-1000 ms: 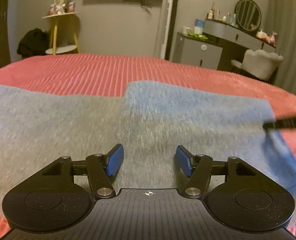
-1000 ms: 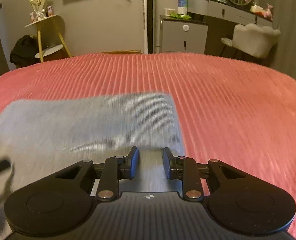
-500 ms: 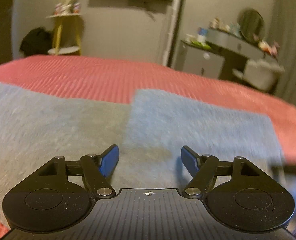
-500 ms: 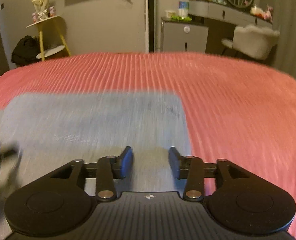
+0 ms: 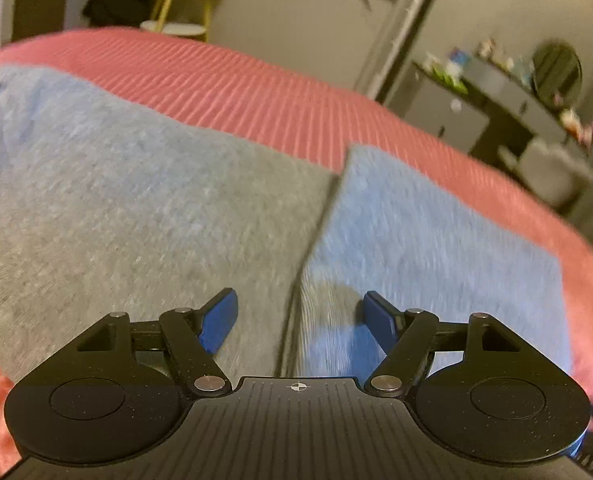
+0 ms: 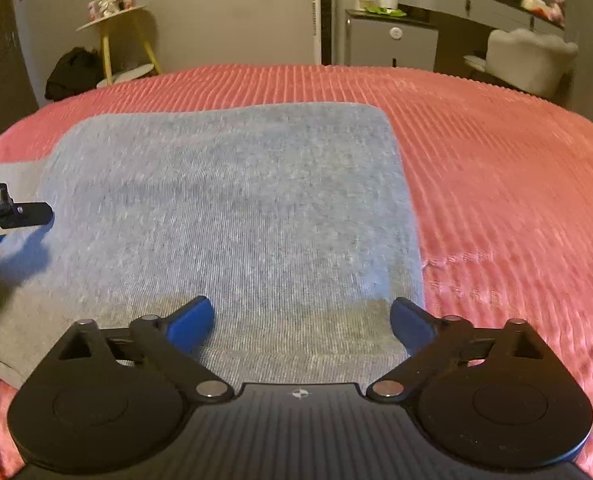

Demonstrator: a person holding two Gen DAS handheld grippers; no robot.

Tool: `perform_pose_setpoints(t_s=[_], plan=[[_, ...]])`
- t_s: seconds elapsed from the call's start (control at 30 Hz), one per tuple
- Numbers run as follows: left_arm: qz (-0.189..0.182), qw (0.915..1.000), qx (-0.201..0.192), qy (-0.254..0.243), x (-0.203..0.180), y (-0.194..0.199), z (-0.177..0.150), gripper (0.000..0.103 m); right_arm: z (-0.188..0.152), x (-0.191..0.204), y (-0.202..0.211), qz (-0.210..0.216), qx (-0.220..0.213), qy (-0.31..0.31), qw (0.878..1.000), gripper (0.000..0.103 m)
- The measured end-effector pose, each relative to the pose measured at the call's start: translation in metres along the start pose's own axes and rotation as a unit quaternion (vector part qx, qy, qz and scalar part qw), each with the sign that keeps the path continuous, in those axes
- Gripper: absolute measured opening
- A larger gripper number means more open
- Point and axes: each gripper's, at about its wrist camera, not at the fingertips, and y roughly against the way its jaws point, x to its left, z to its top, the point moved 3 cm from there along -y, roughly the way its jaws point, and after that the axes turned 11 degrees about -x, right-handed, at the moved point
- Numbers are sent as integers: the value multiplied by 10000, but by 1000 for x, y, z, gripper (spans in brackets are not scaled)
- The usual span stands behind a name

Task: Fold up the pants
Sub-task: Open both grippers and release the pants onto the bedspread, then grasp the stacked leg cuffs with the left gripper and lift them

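Grey pants (image 5: 136,208) lie flat on the red bed, with a folded layer (image 5: 428,236) on top at the right whose edge runs toward my left gripper. My left gripper (image 5: 300,316) is open and empty, low over that fold edge. In the right wrist view the folded pants (image 6: 232,208) fill the middle. My right gripper (image 6: 300,320) is wide open and empty over the near right corner of the pants. The left gripper's finger (image 6: 12,214) shows at the left edge.
The red ribbed bedspread (image 6: 496,200) stretches to the right and far side. Beyond the bed stand a yellow stool (image 6: 124,36), a grey cabinet (image 6: 392,40), a dresser with a round mirror and a white chair (image 6: 532,56).
My right gripper has opened from nearly shut to wide open and let go of the pants. My left gripper has tilted and shifted left along the fold edge.
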Motion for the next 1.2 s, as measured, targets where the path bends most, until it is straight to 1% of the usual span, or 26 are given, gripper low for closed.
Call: perform_pose_setpoints(t_s=[0.07,0.13,0.3,0.47,0.53,0.6,0.67,0.73,0.83,0.87,0.93,1.0,1.03,1.13,1.17,1.2], plan=[[73,9995,10,-310,-7,3,-5,77,-1,3,1,-36,-2,83,10000,98],[81,9991,6,-414,-6,10,-8,79,0,4,3,-54,-1,107,9999,98],[134,9993,80,-339,-1,16,-10,82,0,8,5,-142,11,288,9995,98],[222,9994,111,-253,5,19,-6,83,0,8,4,-179,23,368,9992,99],[302,9994,121,-133,11,22,-3,83,0,8,4,-165,28,350,9992,99],[322,9992,170,136,19,25,1,83,1,7,3,-149,34,338,9993,99],[374,9978,108,542,34,32,11,83,1,5,3,-133,34,324,9994,99],[508,9936,-97,1007,57,44,25,83,1,5,3,-120,32,306,9995,99],[750,9830,-441,1617,103,63,45,83,1,3,3,-100,23,266,9996,99],[851,9778,-544,1836,122,70,50,84,1,3,3,-97,25,253,9996,99],[1034,9647,-699,2321,163,82,54,84,1,3,2,-97,29,238,9997,99],[1214,9477,-694,2870,203,89,50,84,2,4,2,-103,31,228,9997,99],[1229,9395,-663,3127,222,90,46,84,2,3,2,-105,31,226,9997,99],[1390,9191,-529,3650,260,88,31,84,3,3,1,-120,28,216,9997,99],[1333,9114,-454,3867,269,85,27,84,3,4,1,-125,28,214,9997,99],[1161,9043,-423,4087,277,82,23,84,3,4,1,-129,28,210,9997,99]])
